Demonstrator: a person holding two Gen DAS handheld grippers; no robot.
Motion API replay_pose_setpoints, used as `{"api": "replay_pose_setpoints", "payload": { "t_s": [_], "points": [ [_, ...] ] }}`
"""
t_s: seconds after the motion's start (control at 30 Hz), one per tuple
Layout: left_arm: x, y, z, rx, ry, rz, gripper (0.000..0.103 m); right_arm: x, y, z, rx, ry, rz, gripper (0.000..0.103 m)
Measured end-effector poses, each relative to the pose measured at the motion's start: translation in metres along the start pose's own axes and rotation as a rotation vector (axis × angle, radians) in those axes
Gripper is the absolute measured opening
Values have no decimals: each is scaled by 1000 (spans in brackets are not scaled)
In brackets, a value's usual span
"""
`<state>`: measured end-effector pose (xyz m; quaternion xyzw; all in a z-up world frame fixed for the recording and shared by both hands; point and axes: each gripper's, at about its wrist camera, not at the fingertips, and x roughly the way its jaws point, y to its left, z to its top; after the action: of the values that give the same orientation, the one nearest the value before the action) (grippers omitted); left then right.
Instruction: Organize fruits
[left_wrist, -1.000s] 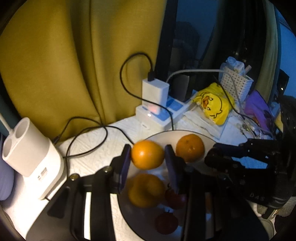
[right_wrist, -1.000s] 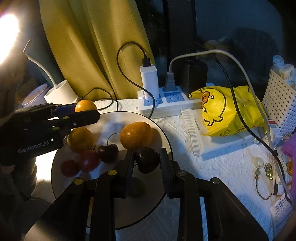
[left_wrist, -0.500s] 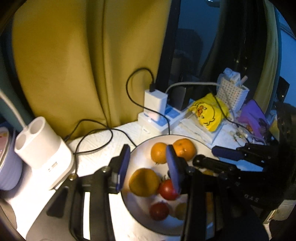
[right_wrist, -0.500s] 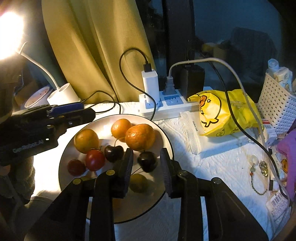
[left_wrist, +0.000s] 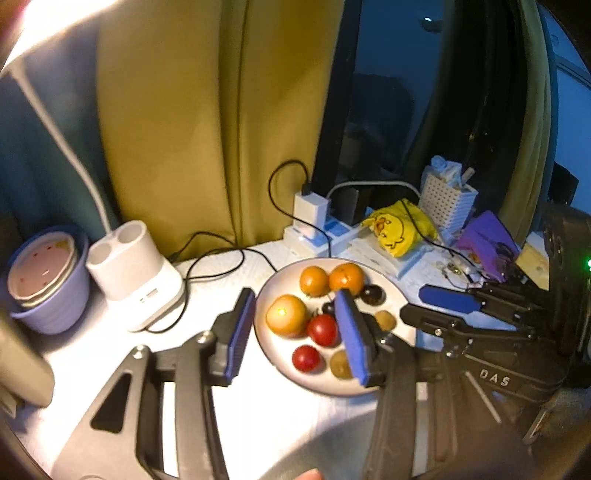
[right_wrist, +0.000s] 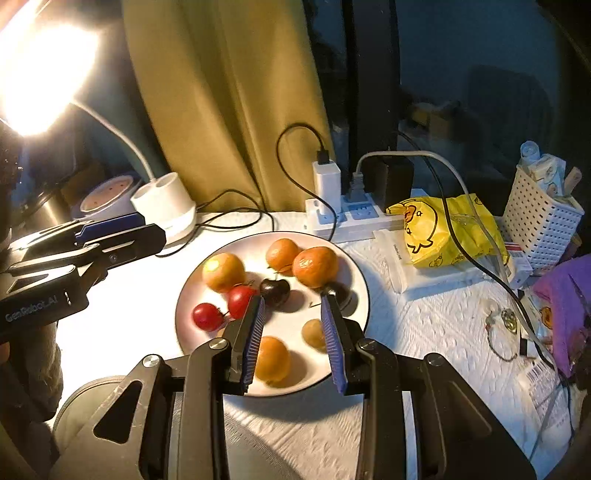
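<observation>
Hovering above plate rim (right_wrist: 364, 291), both hand-held grippers seemingly empty.

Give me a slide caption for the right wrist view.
Empty right claw above a plate of oranges, tomatoes and cherries.

Both claws have let go and lifted back from the plate (right_wrist: 360, 295): the left claw (left_wrist: 293, 332), opening, released its orange (left_wrist: 314, 280); the right claw (right_wrist: 293, 341) dropped its cherry (right_wrist: 340, 291).
</observation>
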<state>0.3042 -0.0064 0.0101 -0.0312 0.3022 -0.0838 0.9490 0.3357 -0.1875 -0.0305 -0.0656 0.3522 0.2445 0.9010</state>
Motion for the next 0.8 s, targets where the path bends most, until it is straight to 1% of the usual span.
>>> {"api": "replay_pose_setpoints", "payload": {
  "t_s": [0.07, 0.1, 0.13, 0.43, 0.63, 0.8],
  "points": [
    [-12, -2, -5, -5, -10, 4, 61, -7, 5, -2, -3, -4, 2, 34],
    [-18, -2, -7, -8, -15, 3, 72, -12, 8, -4, -5, -7, 3, 34],
    [-23, -3, -9, -11, -22, 2, 79, -15, 10, -5, -7, -9, 4, 34],
    [-73, -8, -32, -22, -53, 19, 82, -55, 33, -24, -19, -33, 9, 34],
    [-100, -12, -48, -43, -72, 30, 86, -77, 44, -39, -18, -44, 11, 34],
    [-120, -18, -64, -59, -77, 36, 88, -98, 53, -51, -20, -52, 11, 34]
  ]
}}
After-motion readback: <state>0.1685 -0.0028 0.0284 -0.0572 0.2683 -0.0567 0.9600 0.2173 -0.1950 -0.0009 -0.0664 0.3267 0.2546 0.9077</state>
